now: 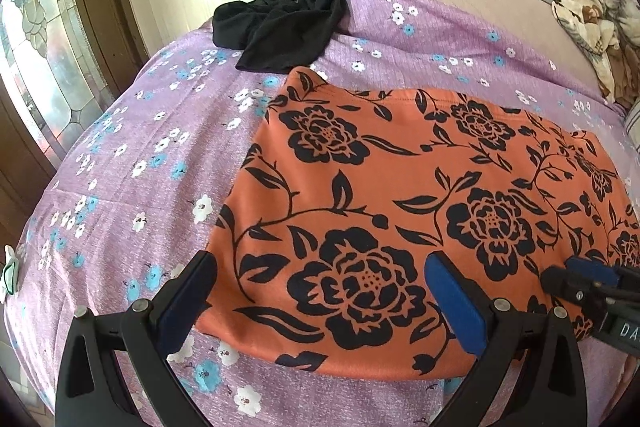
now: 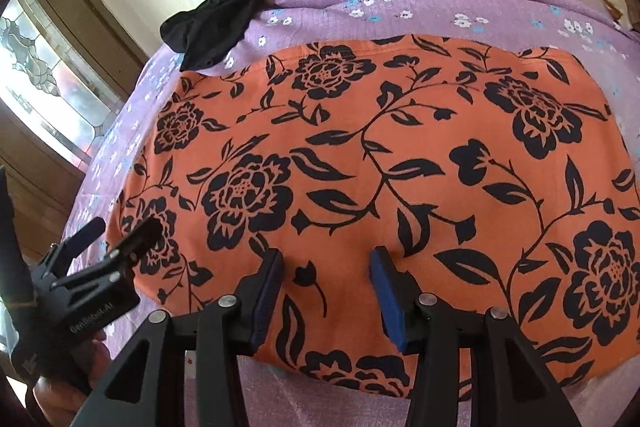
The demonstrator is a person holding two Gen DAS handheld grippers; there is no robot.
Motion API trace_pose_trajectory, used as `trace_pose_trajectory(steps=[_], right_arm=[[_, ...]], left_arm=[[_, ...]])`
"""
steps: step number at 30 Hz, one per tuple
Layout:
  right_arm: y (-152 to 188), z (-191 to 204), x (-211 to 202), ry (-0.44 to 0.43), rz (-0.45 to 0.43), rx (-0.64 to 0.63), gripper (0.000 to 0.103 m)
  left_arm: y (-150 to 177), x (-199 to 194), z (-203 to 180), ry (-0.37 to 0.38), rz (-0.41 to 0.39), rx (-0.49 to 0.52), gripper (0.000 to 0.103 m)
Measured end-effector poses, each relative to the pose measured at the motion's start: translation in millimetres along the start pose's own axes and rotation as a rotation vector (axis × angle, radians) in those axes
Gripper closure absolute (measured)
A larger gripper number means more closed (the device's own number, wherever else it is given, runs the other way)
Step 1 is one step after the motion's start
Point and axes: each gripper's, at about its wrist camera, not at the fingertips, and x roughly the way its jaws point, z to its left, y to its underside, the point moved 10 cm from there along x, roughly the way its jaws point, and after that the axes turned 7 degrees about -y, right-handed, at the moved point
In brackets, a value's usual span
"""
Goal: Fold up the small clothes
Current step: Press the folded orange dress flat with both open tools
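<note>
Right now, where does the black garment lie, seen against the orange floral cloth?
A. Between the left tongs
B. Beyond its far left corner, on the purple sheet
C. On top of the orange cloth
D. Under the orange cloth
B: the black garment lies crumpled on the purple sheet, just past the far left corner of the orange floral cloth.

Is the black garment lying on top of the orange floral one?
No, the black garment lies crumpled on the purple sheet, beyond the orange floral garment's far corner.
</note>
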Motion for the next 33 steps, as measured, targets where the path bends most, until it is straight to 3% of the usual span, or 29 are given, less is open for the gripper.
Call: trace_pose_trajectory(steps=[11, 18, 24, 33], right_arm=[[12.6, 2.0, -1.0, 0.003, 0.048, -0.029, 0.053], [14.0, -3.7, -12.6, -0.046, 0.054, 0.01, 0.053], [-3.8, -35.0, -44.2, 0.021, -0.059, 0.061, 0.053], [-2.7, -102.7, -60.8, 0.123, -0.096, 0.268, 0.053]], left_arm=[[-3.5, -7.3, 3.2, 0.002, -0.027, -0.009, 0.0], [-5.8, -10.8, 4.4, 0.0, -0.041, -0.011, 0.0], [-5.9, -11.8, 3.3, 0.0, -0.045, -0.011, 0.0], [-4.5, -8.9, -0.4, -0.007, -0.041, -0.002, 0.0]])
